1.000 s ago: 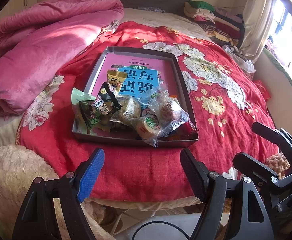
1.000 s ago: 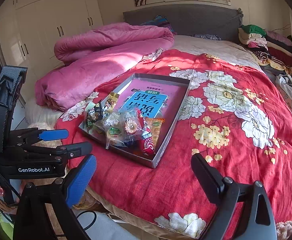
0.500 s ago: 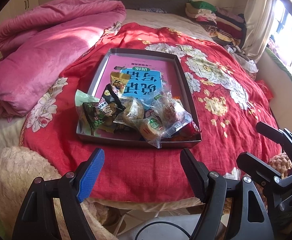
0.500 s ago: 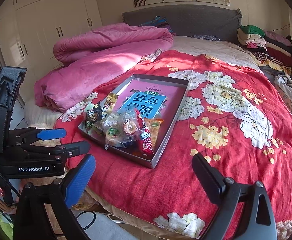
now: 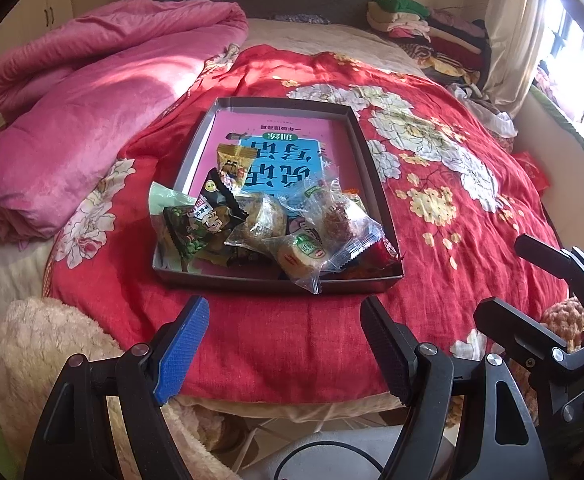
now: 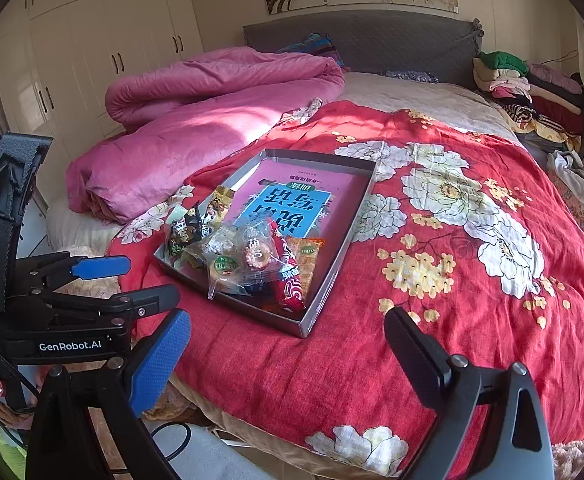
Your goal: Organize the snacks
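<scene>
Centrally, a shallow grey tray (image 5: 365,168) is seen on the red floral bedspread (image 5: 471,240), its long axis running from lower to upper frame, near edge just short of the bed's edge. Wrapped snacks (image 5: 268,224) are heaped at the tray's near end; the far end is taken by a pink book (image 5: 284,136) only. Bare bedspread is left at right, a pink quilt (image 5: 84,120) at left. The left gripper (image 5: 282,340) and right gripper (image 6: 288,352) are both held wide, nothing between the jaws, well short of the tray.
</scene>
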{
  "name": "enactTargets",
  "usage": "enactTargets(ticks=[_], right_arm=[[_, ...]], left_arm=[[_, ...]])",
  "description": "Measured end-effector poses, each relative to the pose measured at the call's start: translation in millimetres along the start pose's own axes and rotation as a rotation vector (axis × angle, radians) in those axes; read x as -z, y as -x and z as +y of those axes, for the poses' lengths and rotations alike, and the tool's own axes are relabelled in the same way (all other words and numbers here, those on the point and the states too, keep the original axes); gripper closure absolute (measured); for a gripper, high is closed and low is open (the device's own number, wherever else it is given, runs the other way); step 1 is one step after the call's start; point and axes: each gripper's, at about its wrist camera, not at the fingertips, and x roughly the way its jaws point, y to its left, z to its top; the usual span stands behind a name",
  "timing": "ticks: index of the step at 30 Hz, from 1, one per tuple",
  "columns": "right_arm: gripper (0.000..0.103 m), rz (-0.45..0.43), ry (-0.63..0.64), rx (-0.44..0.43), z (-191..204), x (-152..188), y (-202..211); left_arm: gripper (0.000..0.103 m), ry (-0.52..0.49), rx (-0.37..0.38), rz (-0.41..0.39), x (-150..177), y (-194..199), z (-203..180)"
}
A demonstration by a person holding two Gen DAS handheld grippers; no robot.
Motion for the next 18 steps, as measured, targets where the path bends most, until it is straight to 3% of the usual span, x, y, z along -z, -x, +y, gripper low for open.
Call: enactTargets(ticks=[7, 13, 18], right_arm=[[0.005, -0.001, -0.005, -0.001, -2, 0, 0], [0.005, 0.000, -0.016, 0.003, -5, 0, -2], [0.005, -0.014, -0.045, 0.027, -24, -2, -9]], left_arm=[[0.024, -0.001, 0.008, 0.014, -1, -2, -2], [0.024, 0.011, 0.060, 0.024, -4, -6, -3], [0.024, 0.078, 0.085, -0.035, -27, -2, 20]])
